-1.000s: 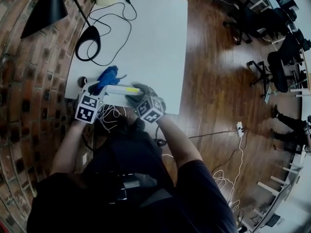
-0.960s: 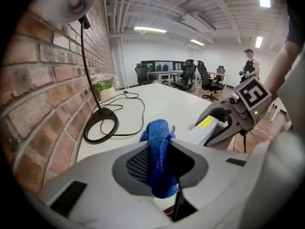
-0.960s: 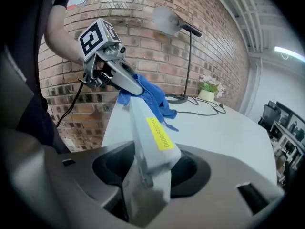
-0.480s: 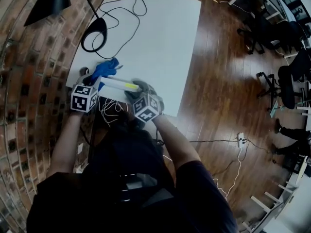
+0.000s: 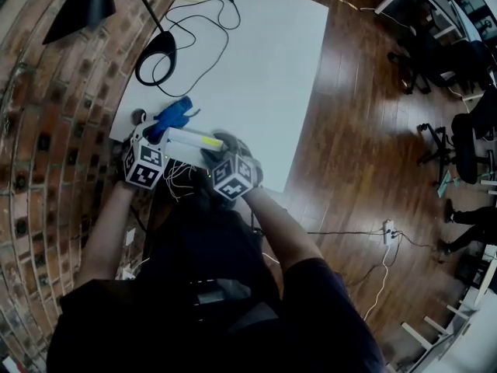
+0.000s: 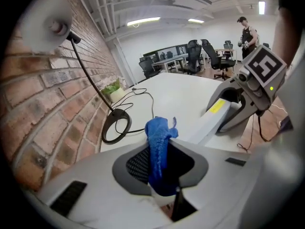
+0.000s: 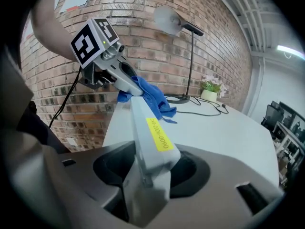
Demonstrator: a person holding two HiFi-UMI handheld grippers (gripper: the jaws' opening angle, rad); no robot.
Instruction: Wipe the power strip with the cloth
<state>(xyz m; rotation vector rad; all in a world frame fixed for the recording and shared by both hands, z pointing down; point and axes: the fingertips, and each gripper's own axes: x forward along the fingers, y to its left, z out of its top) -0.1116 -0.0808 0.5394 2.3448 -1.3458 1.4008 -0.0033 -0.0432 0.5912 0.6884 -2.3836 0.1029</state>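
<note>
At the near edge of the table, toward its left corner, the white power strip is held by one end, clenched between the jaws of the right gripper. This gripper's pose is unchanged over the last second. Just beyond, the blue cloth is pinched in the narrowly set jaws of the left gripper and appears pressed against the strip's other end. That gripper has been turned a little, yet the cloth has barely been shifted along the strip. The wiping is therefore judged to be confined to one end, with most of the length still to be covered. Farther off, toward the far left corner, the lamp base and black cable are left untouched.
</note>
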